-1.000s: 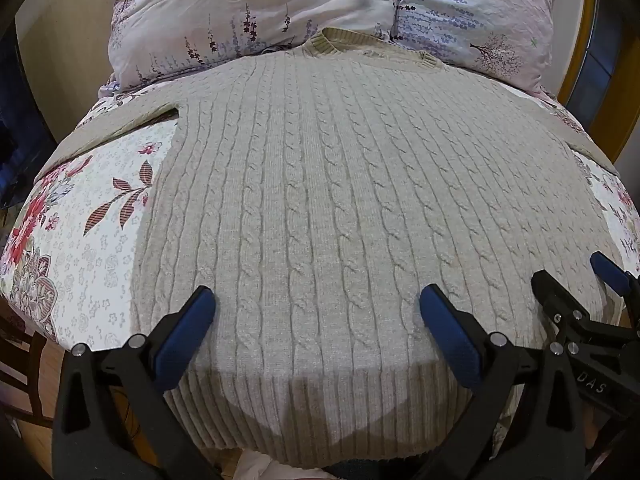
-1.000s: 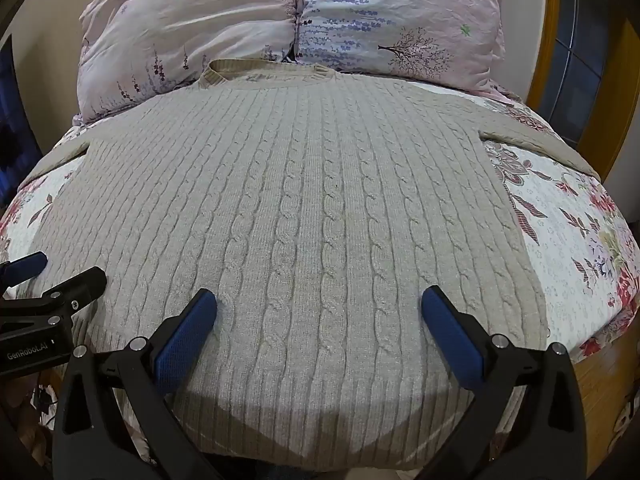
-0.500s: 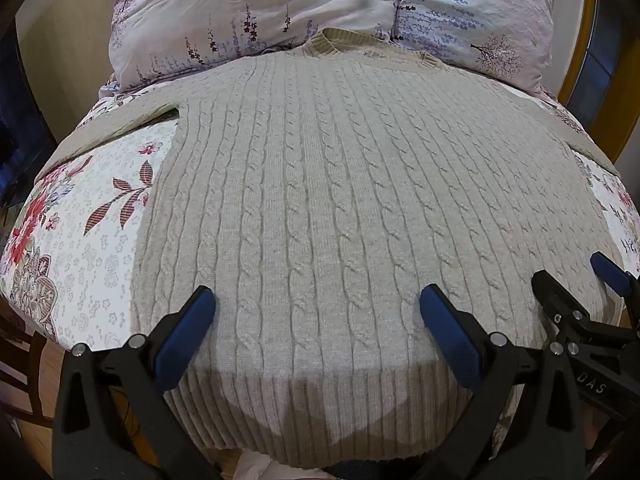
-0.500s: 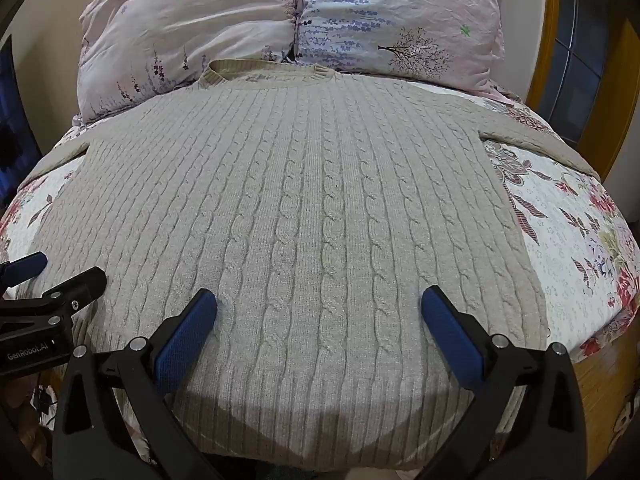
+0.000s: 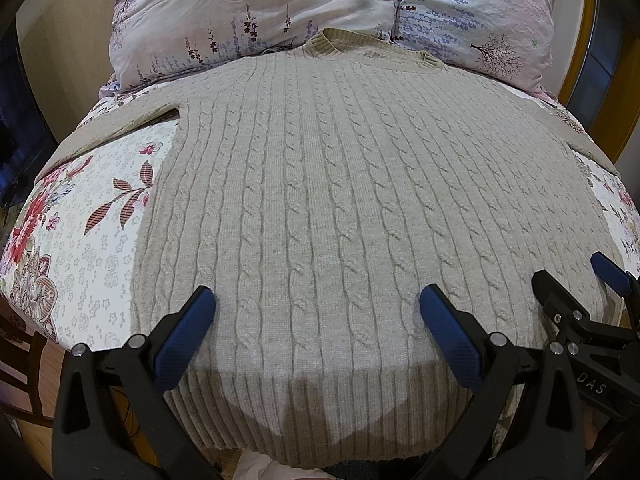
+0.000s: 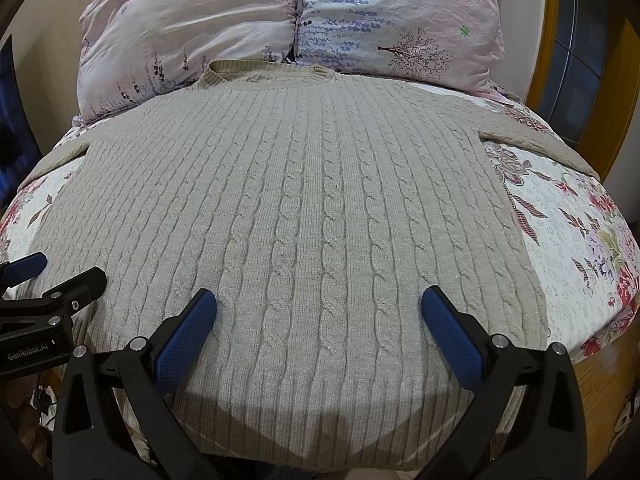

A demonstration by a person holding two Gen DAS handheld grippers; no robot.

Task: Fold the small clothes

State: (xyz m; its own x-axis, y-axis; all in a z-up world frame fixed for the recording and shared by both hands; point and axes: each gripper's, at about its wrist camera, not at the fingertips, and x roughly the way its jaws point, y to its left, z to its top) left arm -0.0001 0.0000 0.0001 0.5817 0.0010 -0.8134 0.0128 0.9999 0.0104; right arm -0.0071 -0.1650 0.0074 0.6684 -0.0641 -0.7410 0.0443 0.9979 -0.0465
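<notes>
Still, nothing is shifting: compared with a second ago, both views are matching almost exactly, so the fold is not yet beginning and the person is probably lining up a first grab. Going left to right, the bed [image 5: 92,248], covered in a floral sheet, is showing at the left edge, with the sweater's left sleeve [image 5: 120,128] stretching out across it. The left gripper [image 5: 316,320] is hovering over the ribbed hem, jaws spread wide and holding nothing. The sweater [image 5: 340,200], a beige cable-knit, is lying flat and face up in the middle of the bed, its body smooth, its collar [image 5: 360,46] touching two pale floral pillows [image 5: 280,12] at the far end. Just beside it, the right gripper [image 6: 318,320] is also hanging above the hem, jaws equally wide apart and gripping nothing. Further right, the other sleeve [image 6: 532,140] is reaching out toward the bed's right side. With the garment fully spread and both sleeves out, the whole task is still lying ahead.
</notes>
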